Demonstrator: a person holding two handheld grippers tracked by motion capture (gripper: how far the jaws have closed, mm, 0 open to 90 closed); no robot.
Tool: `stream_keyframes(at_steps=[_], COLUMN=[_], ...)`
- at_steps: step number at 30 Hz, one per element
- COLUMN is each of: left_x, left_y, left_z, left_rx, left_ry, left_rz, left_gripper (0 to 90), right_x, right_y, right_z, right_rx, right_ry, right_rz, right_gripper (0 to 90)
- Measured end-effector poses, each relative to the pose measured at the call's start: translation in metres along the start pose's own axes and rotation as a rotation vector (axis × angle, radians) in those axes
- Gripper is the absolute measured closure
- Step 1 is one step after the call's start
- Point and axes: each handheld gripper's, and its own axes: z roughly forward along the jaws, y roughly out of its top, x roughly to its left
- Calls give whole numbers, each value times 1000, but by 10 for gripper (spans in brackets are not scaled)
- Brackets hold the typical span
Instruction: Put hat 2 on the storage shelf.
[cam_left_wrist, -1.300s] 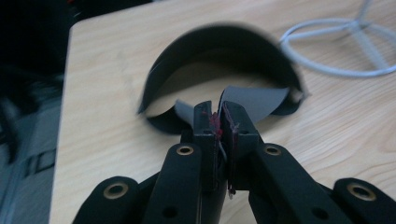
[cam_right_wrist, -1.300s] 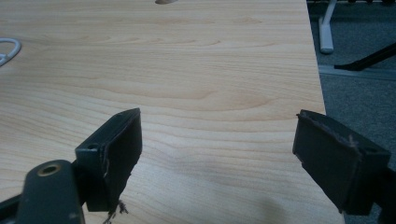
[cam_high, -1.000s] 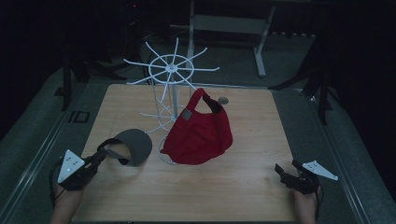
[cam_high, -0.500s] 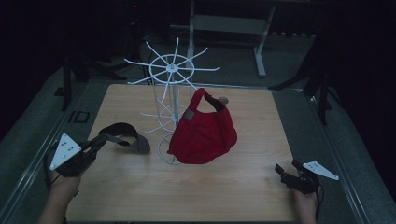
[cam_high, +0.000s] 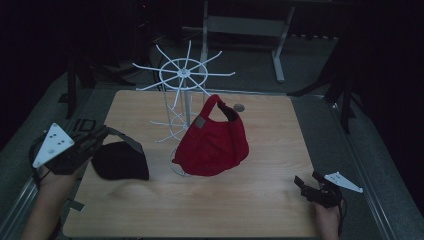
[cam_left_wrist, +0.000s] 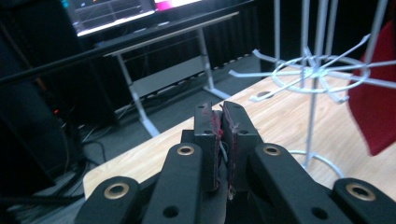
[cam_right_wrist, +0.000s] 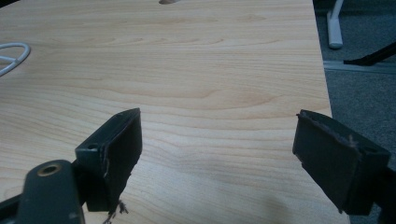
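Compared with one second earlier, your left gripper (cam_high: 100, 137) has risen, carrying the black cap (cam_high: 120, 160) higher above the tabletop (cam_high: 250, 200); your right gripper (cam_high: 306, 186) has not shifted. Dim light obscures exactly where the left fingers pinch the cap's strap. The left gripper view shows the fingers (cam_left_wrist: 205, 135) pressed together on something thin, hard to identify, beside the white rack (cam_left_wrist: 317, 70). The right gripper view shows its fingers (cam_right_wrist: 116, 149) spread wide over bare wood. The red cap (cam_high: 215, 145) hangs on the rack.
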Motion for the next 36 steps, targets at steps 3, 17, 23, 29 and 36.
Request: stream_keyframes(at_steps=[3, 17, 23, 29, 36], left_x=[1, 3, 3, -1, -3], left_y=[9, 60, 86, 107, 133], left_z=[-10, -25, -22, -26, -22], left_rx=[-16, -118, -163, -215, -242], left_ry=[-21, -48, -72, -113, -126], left_rz=[29, 103, 133, 150, 168], left_gripper=[860, 860, 859, 859, 859], right_x=[0, 1, 0, 0, 1], right_y=[0, 0, 0, 0, 0], right_z=[0, 1, 1, 1, 0], right_rx=[2, 10, 9, 11, 11], right_ry=[0, 6, 7, 8, 8], right_rz=[0, 1, 3, -2, -2], right_gripper=[157, 157, 157, 157, 157])
